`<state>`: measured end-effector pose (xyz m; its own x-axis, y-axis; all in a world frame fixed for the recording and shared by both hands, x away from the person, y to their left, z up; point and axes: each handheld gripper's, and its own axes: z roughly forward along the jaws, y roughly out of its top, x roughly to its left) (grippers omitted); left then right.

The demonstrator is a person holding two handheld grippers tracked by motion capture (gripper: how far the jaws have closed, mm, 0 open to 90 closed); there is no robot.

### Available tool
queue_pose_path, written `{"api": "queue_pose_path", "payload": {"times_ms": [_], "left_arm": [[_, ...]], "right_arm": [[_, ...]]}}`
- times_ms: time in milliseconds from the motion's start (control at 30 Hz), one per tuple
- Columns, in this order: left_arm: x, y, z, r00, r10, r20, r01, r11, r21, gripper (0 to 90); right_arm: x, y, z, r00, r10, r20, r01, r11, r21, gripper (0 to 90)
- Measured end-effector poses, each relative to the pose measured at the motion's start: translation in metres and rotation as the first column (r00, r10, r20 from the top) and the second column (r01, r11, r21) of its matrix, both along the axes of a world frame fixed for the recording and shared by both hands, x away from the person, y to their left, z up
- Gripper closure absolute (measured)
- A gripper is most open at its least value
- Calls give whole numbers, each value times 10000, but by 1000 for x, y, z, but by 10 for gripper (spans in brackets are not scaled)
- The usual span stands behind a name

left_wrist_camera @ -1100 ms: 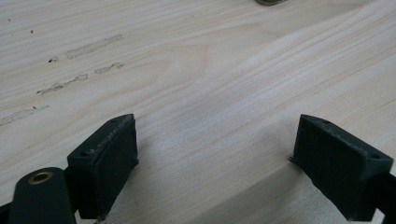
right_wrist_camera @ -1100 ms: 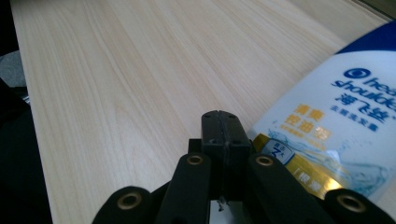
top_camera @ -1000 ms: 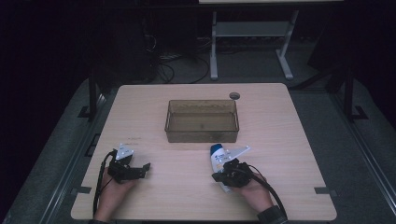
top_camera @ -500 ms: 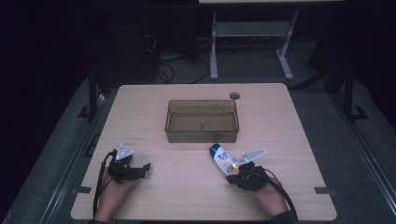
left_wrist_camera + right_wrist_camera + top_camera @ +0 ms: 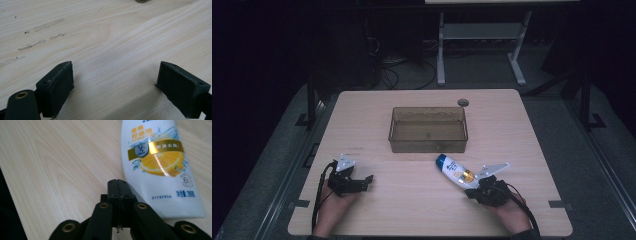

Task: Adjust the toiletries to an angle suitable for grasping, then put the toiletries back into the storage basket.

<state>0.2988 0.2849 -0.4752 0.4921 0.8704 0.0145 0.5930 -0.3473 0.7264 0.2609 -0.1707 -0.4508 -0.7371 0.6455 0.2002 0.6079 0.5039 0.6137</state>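
Rightward went the right gripper (image 5: 469, 190), jaws together beside the bottle (image 5: 455, 172); left gripper (image 5: 368, 180) gapes over bare table (image 5: 412, 200).

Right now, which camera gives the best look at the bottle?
The right gripper view: the bottle lies close up, its lemon label readable. The high view shows it whole but small, lying on the table before the bin. The left gripper view gives bare wood.

Black tongs (image 5: 368, 179) with brass rivets, grey three-cornered top plates, trailing black cables.
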Motion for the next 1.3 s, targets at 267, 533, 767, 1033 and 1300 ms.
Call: {"api": "queue_pose_path", "payload": {"times_ms": [267,533,767,1033,1300], "left_arm": [[0,0,0,10000,-11,-5,11,10000,-6,122],[0,0,0,10000,-13,-5,13,10000,-11,122],[0,0,0,10000,-24,-9,24,10000,-31,122],[0,0,0,10000,-41,-7,41,10000,-15,122],[0,0,0,10000,-54,-10,54,10000,-10,122]], "right_arm": [[3,-2,14,9987,-59,507,22,9975,712,722],[9,0,24,9930,-426,1101,366,9978,558,502],[21,8,33,9905,-607,1236,553,9974,465,388],[36,18,39,9885,-685,1351,668,9976,172,330],[49,29,46,9891,-534,1370,544,9985,-40,326]]}}
